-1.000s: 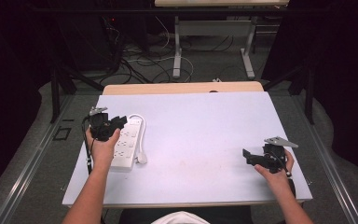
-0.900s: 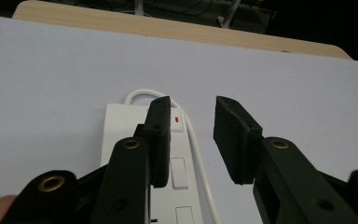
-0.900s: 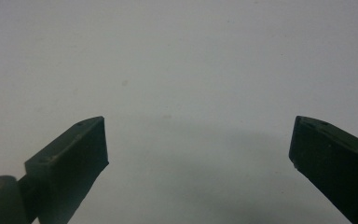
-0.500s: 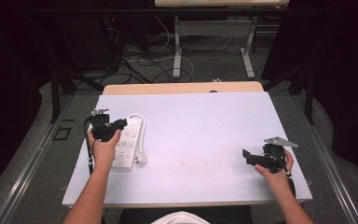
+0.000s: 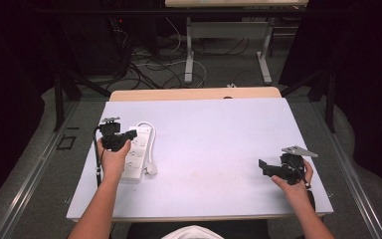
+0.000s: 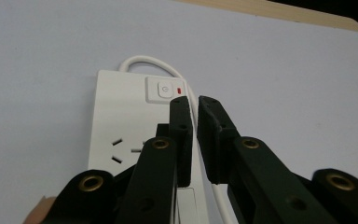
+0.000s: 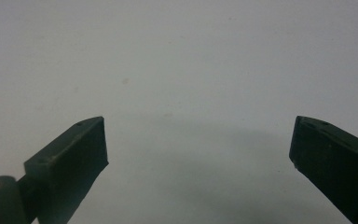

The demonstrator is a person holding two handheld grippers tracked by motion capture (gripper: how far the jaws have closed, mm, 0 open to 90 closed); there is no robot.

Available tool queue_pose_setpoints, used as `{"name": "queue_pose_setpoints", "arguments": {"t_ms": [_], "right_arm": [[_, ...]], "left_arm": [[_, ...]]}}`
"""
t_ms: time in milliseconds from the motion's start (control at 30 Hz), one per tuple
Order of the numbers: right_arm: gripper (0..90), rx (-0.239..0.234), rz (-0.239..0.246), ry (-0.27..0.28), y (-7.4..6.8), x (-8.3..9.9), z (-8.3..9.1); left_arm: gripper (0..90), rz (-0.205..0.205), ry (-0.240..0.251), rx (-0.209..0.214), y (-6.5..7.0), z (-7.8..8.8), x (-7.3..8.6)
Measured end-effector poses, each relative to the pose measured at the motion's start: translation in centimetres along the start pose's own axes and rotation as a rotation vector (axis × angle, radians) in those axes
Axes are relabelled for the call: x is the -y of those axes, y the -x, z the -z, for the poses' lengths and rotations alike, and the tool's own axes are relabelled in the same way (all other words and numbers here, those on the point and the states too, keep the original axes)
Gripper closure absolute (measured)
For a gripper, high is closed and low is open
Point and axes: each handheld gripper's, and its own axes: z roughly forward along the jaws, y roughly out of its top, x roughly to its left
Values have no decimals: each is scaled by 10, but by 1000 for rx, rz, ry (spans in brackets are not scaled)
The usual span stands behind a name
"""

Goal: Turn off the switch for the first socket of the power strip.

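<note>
Your left gripper (image 5: 129,134) hovers over the far end of the power strip (image 5: 138,152), and its fingers (image 6: 181,135) have just been closing: they now stand narrow, a thin slit between them and nothing caught there. In the left gripper view the tips sit just short of the power button (image 6: 164,89), with the small red light (image 6: 182,91) right beside it. That reads as lining up to press the switch. To do it well, keep the fingers narrow so they act as one blunt tip, carry them a little further toward 12 o'clock in that view until they sit squarely over the button, then push straight down. Stay off the white cord (image 6: 142,63) that loops out beyond the button.

The strip lies on the left part of the surface (image 5: 214,149), around 9 o'clock from its middle in the high view. Its long axis runs from about 7 o'clock, near you, to 1 o'clock, with the button end pointing away from you and the sockets (image 6: 121,150) trailing back toward your hand. The cord curls round and runs down the strip's right edge.

Your right gripper (image 5: 271,169) rests well apart at about 4 o'clock, its fingers (image 7: 72,158) spread wide over bare surface, holding nothing.
</note>
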Motion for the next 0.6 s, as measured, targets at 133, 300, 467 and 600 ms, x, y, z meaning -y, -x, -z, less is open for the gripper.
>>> {"name": "queue_pose_setpoints", "arguments": {"t_ms": [133,300,467,600], "right_arm": [[36,-3,2,-1,0,0,0],[36,-3,4,-1,0,0,0],[36,-4,5,-2,0,0,0],[36,-5,3,-3,0,0,0]], "left_arm": [[864,4,-17,-9,-1,-5,2],[882,8,-43,-13,-2,-8,3],[895,11,-59,-12,-2,-11,4],[898,16,-67,-16,-2,-14,6]]}}
